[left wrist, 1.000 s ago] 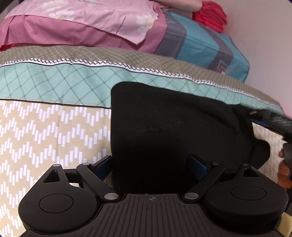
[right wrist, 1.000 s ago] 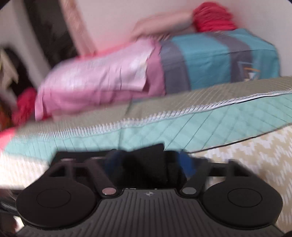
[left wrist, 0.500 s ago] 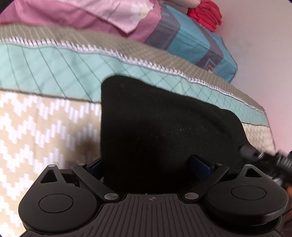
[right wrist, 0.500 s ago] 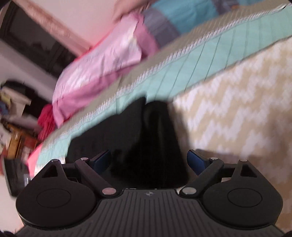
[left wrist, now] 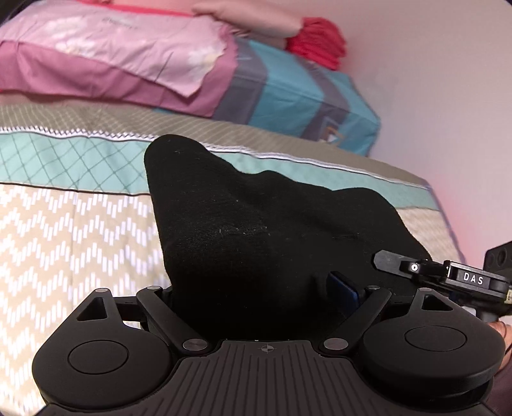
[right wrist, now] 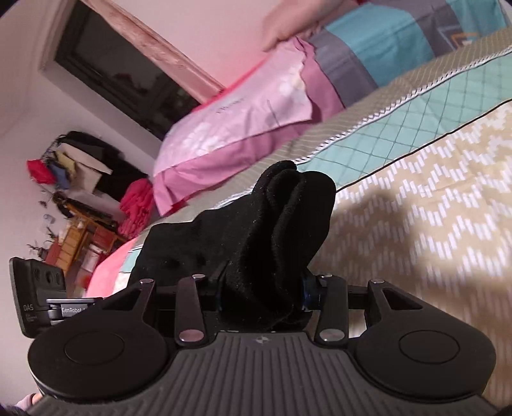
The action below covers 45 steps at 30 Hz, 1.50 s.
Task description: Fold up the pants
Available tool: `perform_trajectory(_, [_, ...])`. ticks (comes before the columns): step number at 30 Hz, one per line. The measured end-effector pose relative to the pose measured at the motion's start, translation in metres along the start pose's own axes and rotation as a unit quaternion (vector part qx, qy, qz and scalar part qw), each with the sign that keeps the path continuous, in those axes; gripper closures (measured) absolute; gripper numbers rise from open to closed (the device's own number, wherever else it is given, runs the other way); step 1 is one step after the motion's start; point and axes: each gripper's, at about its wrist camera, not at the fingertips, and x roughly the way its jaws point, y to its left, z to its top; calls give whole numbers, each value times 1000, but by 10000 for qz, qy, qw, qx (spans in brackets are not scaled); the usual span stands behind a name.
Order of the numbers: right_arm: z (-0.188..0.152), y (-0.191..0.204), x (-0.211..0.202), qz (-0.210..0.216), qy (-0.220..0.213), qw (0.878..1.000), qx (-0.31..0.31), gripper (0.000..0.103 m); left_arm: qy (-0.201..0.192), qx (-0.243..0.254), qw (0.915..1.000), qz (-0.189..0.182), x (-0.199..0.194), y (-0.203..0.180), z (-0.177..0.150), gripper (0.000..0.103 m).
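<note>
The black folded pants (left wrist: 256, 224) are raised off the patterned bedspread (left wrist: 64, 240) and tent up between both grippers. My left gripper (left wrist: 256, 288) has its jaws wide apart. The thick cloth fills the gap and hides the left finger, while the right blue pad (left wrist: 342, 288) shows against the cloth. In the right wrist view, a bunched end of the pants (right wrist: 272, 230) stands up from my right gripper (right wrist: 264, 297). Its jaws are closing and the pads press on the bundle. The right gripper's housing (left wrist: 464, 278) shows at the pants' right corner.
A pink pillow (left wrist: 112, 57) and a blue-grey striped pillow (left wrist: 304, 102) lie at the head of the bed, with red cloth (left wrist: 316, 41) on top. A person's arm (right wrist: 288, 22) rests on the pillows. The wall is close on the right. Clutter (right wrist: 83, 166) is piled beyond the bed.
My left gripper has risen with the pants, which now tent up instead of lying flat. The right gripper's jaws opened wide, then closed round the pants' end, and its view rolled.
</note>
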Motion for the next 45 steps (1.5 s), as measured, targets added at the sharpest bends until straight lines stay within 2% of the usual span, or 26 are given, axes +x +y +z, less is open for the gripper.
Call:
perform_trajectory(6, [-49,13,-68,135,-56,9990,413,57,117,187,9994,-281,-57,-24,-53,0])
perform_trajectory(9, [-83,8,-79,-81,21,9985,550,53,434,320,9982,-244,-57,-27,-85,0])
perform_trajectory(11, [-105,-4,-73,-586,145,9963,612,45,721,425,9965,46,-41,-24,-105,0])
perform_trajectory(13, [-125,-12,-61,-1617,388,9845,559,41,1083,486,9915,524,-15,-19,-126,0])
perform_trajectory(14, [-131,-13,-60,-1865,413,9802,522,32,1254,540,9863,922,-4,-18,-134,0])
perform_trajectory(15, [-136,-10,-64,-1839,254,9811,536,32,1287,609,9841,1061,0,-17,-143,0])
perform_trajectory(16, [-138,-6,-68,-1835,141,9814,550,32,1170,610,9860,1015,-2,-16,-148,0])
perform_trajectory(21, [-140,7,-69,-2129,147,9766,269,34,1023,687,9837,1306,-13,-22,-148,0])
perform_trajectory(23, [-142,2,-79,-2142,91,9758,437,33,936,871,9797,1542,-20,-26,-149,0])
perform_trajectory(26, [-146,-3,-98,-2169,20,9739,673,25,905,970,9760,1726,-29,-25,-155,0])
perform_trajectory(31, [-153,-3,-116,-2329,67,9700,696,19,856,936,9732,1920,-44,-21,-160,0])
perform_trajectory(37, [-164,4,-130,-2785,196,9586,557,18,867,906,9633,2371,-62,-22,-167,0])
perform_trajectory(41, [-174,14,-131,-2705,322,9613,415,16,936,1022,9527,2704,-66,-27,-175,0])
perform_trajectory(45, [-186,31,-121,-2694,511,9616,89,16,976,960,9521,2735,-73,-33,-185,0])
